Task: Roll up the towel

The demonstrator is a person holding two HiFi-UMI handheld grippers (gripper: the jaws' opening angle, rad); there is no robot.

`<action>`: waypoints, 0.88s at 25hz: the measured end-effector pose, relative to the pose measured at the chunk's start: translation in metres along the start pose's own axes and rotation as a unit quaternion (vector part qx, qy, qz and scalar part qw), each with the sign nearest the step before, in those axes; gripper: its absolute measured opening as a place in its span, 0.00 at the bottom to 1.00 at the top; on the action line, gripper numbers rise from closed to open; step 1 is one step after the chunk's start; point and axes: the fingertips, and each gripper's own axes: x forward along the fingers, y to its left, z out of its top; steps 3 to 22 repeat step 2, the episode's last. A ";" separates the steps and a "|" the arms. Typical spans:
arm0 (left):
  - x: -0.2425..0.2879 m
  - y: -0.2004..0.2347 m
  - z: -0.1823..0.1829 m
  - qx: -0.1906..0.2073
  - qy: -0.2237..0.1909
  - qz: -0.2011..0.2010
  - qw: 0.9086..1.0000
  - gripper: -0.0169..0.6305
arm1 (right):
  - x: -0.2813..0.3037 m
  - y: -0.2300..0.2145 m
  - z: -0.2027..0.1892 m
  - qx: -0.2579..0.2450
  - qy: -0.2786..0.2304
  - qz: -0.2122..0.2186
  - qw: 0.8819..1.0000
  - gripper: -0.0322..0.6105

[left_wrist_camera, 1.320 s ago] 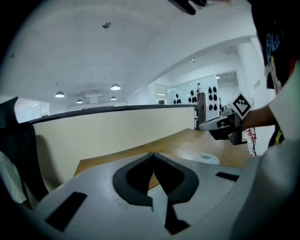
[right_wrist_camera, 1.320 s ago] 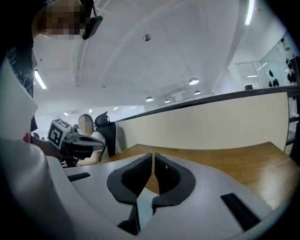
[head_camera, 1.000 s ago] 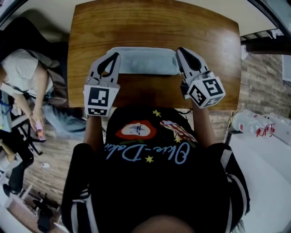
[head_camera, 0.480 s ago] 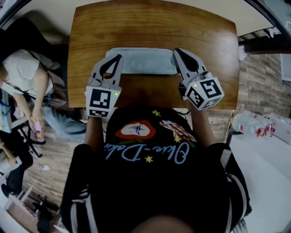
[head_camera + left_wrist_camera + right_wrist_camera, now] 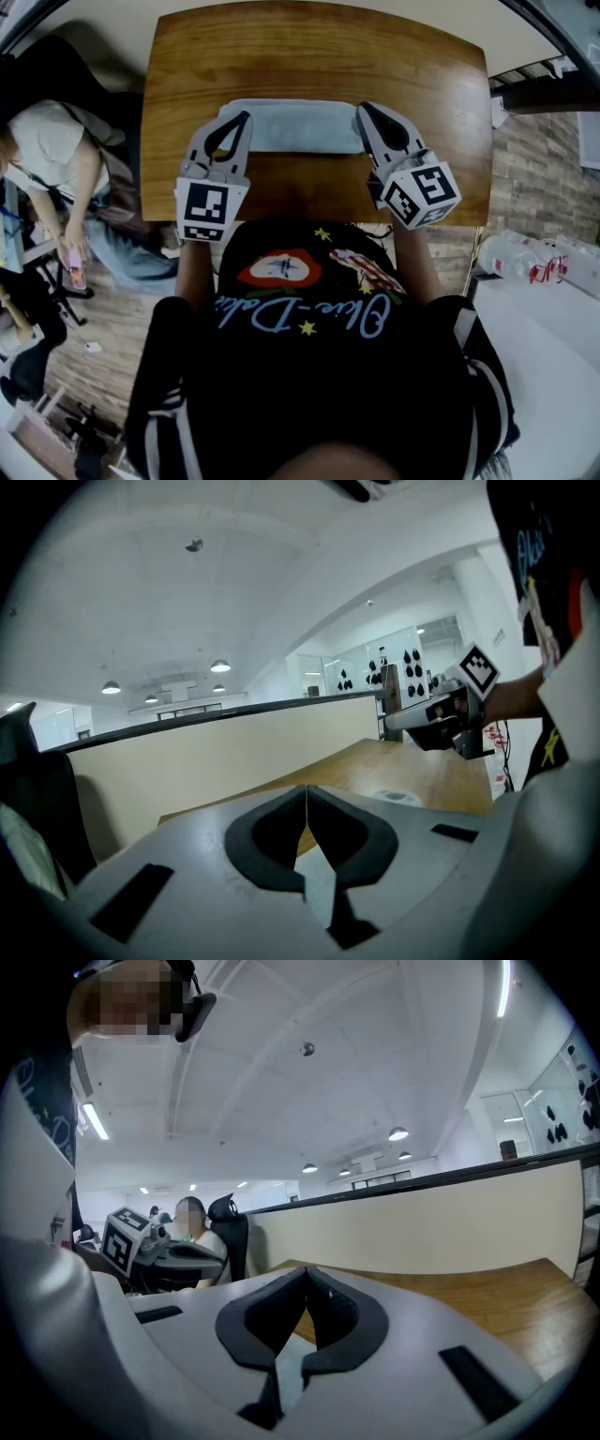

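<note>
Lying across the wooden counter (image 5: 319,56), the pale towel (image 5: 295,127) shows whole only in the head view. It forms a narrow strip, with the left gripper (image 5: 247,116) at one end and the right gripper (image 5: 361,107) at the other. The left gripper view settles what the overhead cannot: its jaws are clenched tip to tip, with nothing visibly nipped. The right gripper view shows the same closed jaws. The cloth is probably soft and light and likely to slump, so both end corners look the best hold.
</note>
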 end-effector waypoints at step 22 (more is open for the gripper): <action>-0.001 0.000 0.001 0.001 -0.001 0.000 1.000 0.04 | -0.001 0.000 0.001 -0.001 0.000 -0.001 1.000 0.05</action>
